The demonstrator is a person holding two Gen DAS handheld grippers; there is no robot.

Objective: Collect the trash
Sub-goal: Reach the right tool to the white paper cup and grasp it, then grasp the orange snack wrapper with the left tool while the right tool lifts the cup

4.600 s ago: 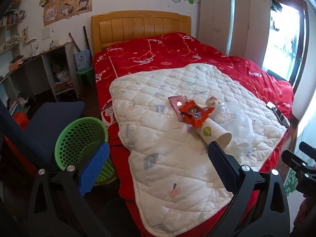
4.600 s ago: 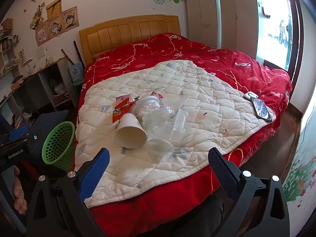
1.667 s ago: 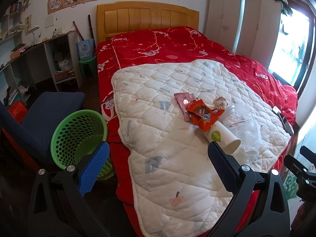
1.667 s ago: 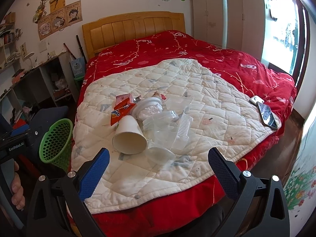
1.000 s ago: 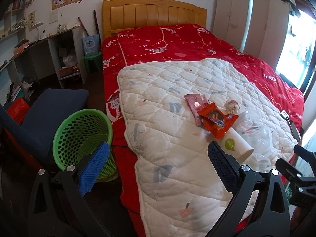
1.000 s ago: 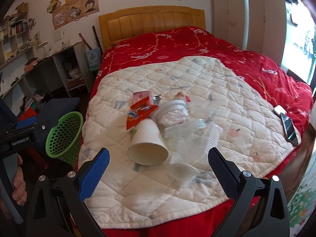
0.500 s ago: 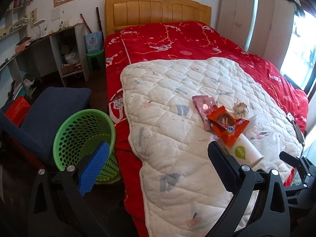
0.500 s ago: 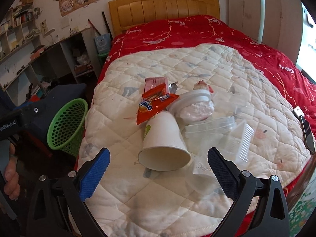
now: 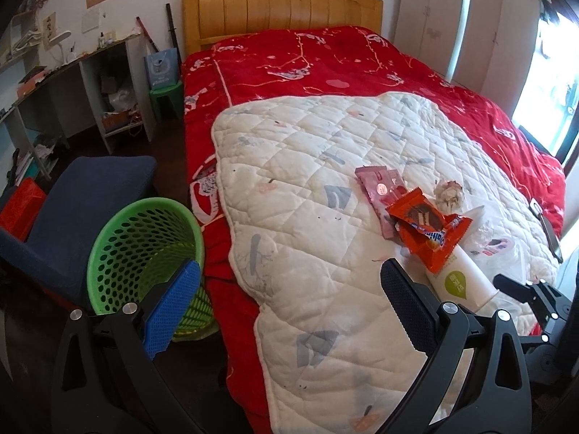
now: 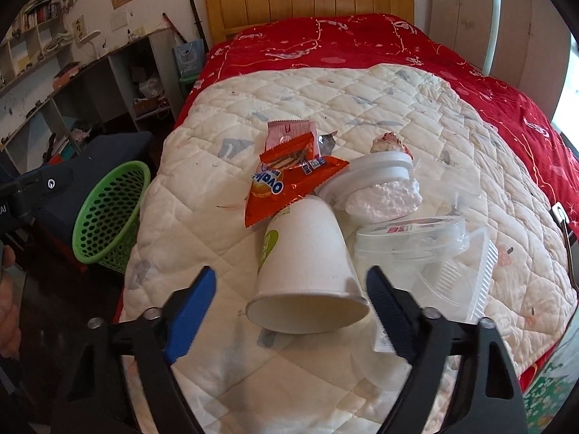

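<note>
- Lying on its side on the bed's white quilt [image 10: 217,224], the white paper cup [image 10: 304,253] shows a green logo, its mouth facing the camera.
- The right gripper [image 10: 291,289] is closing around the cup, pads not yet pressing.
- The left gripper [image 9: 286,300] is released, empty.

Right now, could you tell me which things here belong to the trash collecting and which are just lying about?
Job:
- paper cup, between the closing right gripper pads
- orange wrapper
- pink wrapper
- clear plastic containers
- green basket

Lying about:
- phone
- blue chair
- quilt
</note>
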